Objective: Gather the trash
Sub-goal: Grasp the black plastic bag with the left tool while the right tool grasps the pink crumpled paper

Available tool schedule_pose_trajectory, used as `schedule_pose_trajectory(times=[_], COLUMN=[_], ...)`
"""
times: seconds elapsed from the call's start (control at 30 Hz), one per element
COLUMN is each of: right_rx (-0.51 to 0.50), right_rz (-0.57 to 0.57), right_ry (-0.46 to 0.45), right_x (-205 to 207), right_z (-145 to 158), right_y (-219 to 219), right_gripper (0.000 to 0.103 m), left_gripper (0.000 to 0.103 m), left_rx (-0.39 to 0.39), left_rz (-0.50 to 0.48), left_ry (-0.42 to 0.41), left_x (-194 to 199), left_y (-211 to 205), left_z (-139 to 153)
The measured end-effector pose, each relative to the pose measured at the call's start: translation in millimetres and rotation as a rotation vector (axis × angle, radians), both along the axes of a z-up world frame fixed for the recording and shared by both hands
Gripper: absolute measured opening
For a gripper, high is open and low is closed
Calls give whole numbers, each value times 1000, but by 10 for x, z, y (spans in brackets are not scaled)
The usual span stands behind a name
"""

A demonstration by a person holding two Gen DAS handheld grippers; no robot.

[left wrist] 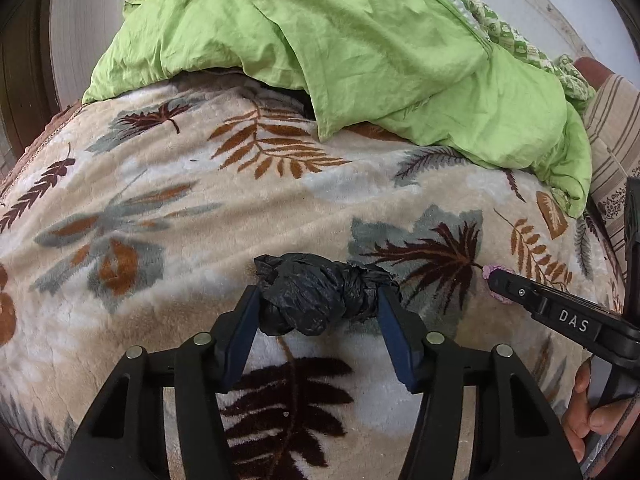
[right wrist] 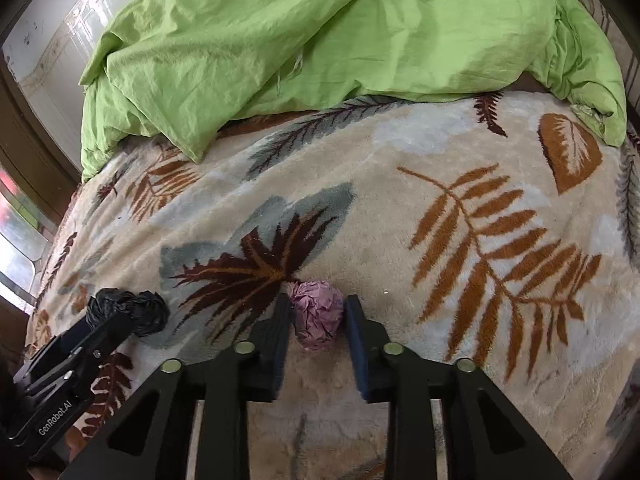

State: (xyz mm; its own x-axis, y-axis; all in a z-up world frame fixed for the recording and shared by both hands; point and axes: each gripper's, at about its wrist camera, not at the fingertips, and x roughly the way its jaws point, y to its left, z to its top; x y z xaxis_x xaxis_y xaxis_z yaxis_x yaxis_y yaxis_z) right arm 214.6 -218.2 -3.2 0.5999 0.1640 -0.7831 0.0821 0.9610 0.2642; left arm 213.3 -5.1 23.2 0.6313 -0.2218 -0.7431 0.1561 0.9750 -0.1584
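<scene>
I am holding my left gripper [left wrist: 318, 304] low over the bed, its jaws standing a moderate way apart with the crumpled black plastic bag [left wrist: 320, 294] between them; both blue pads [left wrist: 240, 332] are meeting the bag's ends, so the jaws are gripping it as it is lying on the leaf-patterned blanket [left wrist: 180, 200]. My right gripper [right wrist: 318, 314] is sitting just to the right of that, its jaws narrower, and the pink paper ball [right wrist: 316, 314] is resting between them; the left pad is touching the ball, while a thin sliver of gap is showing by the right pad, so I cannot tell whether I am truly clamping it. From the left wrist camera, only a small edge of the pink ball [left wrist: 490, 271] is peeking out past my right gripper [left wrist: 496, 280], and my right hand [left wrist: 588, 416] is wrapping its handle at the near right. From the right wrist camera, the black bag [right wrist: 132, 310] is lying near left beside the left gripper [right wrist: 108, 320]. A rumpled green sheet [right wrist: 320, 32] is piling across the far side of the bed, overlapping the blanket's far edge.
</scene>
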Motion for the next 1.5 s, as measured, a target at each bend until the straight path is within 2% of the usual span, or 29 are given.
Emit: schedule_pose_trajectory(times=[0.17, 0.3, 0.47, 0.67, 1.0, 1.13, 1.5], right_rx=[-5, 39, 72, 74, 88, 82, 94], right_rz=[-4, -16, -15, 11, 4, -4, -39], right_ry=[-43, -78, -123, -174, -251, -275, -272], right_x=[-254, -634, -1191, -1990, -3203, -3567, -4284], right_z=[95, 238, 427, 614, 903, 994, 1100], right_y=[2, -58, -62, 7, 1, -29, -131], right_gripper=[27, 27, 27, 27, 27, 27, 27], left_gripper=[53, 53, 53, 53, 53, 53, 53], left_rx=[-25, -32, -58, -47, 0, 6, 97], left_rz=[-27, -64, -107, -142, -193, -209, -230], left_ry=[-19, -47, -91, -146, -214, -220, -242], left_x=[-192, -486, -1008, -1724, -2878, -3215, -3704], left_y=[24, 5, -8, -74, -274, -338, -461], left_z=[72, 239, 521, 724, 871, 920, 1025])
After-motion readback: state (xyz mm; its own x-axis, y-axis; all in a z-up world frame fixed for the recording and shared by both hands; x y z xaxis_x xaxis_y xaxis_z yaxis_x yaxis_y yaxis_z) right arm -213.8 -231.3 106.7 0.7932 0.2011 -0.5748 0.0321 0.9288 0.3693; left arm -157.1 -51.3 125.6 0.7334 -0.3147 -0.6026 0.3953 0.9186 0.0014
